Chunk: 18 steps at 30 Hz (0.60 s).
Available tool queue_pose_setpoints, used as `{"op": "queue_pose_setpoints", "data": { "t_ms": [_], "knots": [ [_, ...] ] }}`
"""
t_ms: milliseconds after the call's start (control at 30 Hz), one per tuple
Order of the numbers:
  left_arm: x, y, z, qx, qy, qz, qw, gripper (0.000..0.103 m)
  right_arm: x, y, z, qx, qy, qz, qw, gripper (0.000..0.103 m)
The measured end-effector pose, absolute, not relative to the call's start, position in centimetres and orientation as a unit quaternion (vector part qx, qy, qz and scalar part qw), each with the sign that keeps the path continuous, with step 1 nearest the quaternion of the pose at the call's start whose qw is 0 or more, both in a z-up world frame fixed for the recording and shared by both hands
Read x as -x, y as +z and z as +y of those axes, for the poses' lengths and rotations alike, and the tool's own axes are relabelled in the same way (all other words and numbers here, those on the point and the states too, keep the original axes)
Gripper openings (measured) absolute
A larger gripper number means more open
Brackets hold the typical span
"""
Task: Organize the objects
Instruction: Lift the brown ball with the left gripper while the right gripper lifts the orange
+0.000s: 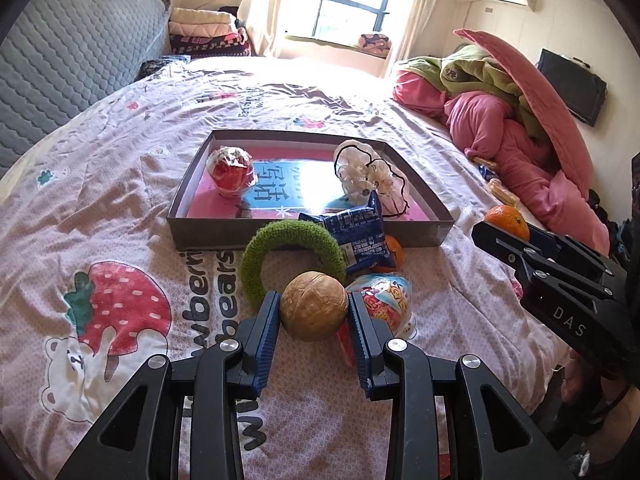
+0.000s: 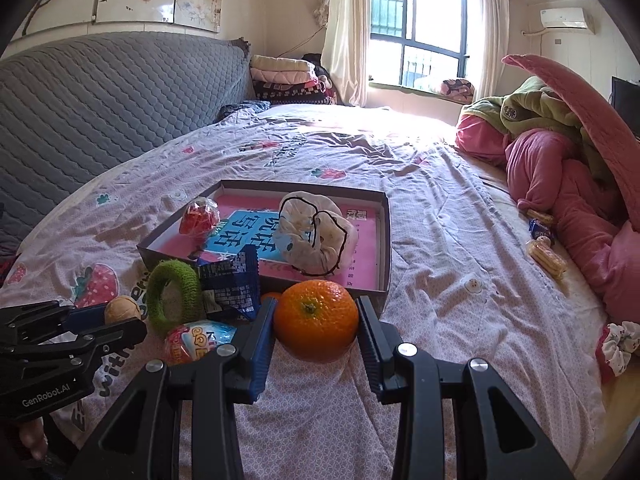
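My left gripper point(image 1: 313, 300) is shut on a brown walnut point(image 1: 313, 306), held above the bedsheet. My right gripper point(image 2: 317, 304) is shut on an orange point(image 2: 316, 320), also off the bed. Ahead lies a shallow grey box point(image 1: 312, 236) holding a red wrapped sweet point(image 1: 232, 172) and a white scrunchie point(image 1: 368, 176). In front of the box lie a green scrunchie point(image 1: 292, 256), a blue snack packet point(image 1: 356, 236), a second orange point(image 1: 394, 254) and a colourful packet point(image 1: 384, 300). Each view shows the other gripper at its side.
A heap of pink and green bedding point(image 1: 520, 140) fills the right side of the bed. A grey quilted headboard point(image 1: 72, 52) stands at the left. Wrapped snacks point(image 2: 546, 258) and a floral scrunchie point(image 2: 616, 346) lie near the right edge.
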<state>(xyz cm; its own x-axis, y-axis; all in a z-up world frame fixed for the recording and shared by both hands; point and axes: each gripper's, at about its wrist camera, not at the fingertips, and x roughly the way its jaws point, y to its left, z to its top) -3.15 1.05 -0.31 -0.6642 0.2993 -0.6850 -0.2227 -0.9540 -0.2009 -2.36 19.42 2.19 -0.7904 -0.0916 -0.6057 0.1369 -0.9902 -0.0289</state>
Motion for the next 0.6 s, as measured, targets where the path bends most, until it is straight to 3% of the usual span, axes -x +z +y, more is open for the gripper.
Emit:
{"op": "queue_pose_setpoints", "data": {
  "t_ms": [600],
  "knots": [
    [3.7,2.7,1.8,0.351,0.924,-0.043,0.142,0.035,1.5,4.6,18.5,-0.281,-0.957,0.041,0.058,0.039]
  ]
}}
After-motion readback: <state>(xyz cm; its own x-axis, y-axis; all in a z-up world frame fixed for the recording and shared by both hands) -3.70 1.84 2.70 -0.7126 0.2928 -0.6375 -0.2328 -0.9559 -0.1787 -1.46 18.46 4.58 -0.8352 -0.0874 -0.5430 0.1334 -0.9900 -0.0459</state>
